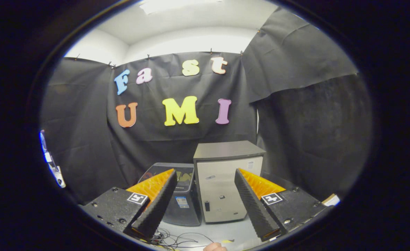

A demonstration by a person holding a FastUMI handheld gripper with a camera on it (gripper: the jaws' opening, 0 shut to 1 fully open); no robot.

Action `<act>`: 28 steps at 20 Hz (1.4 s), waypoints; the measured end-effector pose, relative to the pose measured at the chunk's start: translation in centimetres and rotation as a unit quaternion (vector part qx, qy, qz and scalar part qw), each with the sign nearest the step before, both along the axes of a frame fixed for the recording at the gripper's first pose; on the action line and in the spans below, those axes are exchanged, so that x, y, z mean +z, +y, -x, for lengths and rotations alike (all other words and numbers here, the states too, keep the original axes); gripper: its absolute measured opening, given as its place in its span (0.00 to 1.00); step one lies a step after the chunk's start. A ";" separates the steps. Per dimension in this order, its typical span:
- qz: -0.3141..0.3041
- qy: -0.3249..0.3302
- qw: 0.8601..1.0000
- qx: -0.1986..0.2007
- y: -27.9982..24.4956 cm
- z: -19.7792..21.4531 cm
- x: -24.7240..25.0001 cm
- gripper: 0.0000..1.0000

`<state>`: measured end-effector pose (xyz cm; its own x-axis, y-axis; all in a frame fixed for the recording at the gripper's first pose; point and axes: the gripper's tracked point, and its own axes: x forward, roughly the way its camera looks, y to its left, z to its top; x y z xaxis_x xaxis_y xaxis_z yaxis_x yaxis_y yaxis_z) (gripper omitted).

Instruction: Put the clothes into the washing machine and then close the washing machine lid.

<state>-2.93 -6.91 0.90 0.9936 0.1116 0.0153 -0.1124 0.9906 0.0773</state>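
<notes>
My gripper is open, its two fingers spread wide with nothing between them. It is held above a light table. Beyond the left finger stands a dark grey, box-shaped washing machine. Its top panel is dark with a yellowish patch, and I cannot tell whether the lid is open. Between the fingers and further back stands a white cabinet with a grey top, right beside the machine.
Loose black cables lie on the table just ahead of the left finger. Part of a hand shows at the near table edge. Black cloth walls close in behind and on both sides. A small cardboard-like item lies off to the right.
</notes>
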 end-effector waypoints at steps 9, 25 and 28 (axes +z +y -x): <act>0.001 -0.014 1.000 0.003 -0.1 -0.8 1.6 1.00; 0.007 -0.011 1.000 0.003 0.0 -1.4 1.8 1.00; 0.009 -0.012 1.000 0.005 0.3 -1.4 2.1 1.00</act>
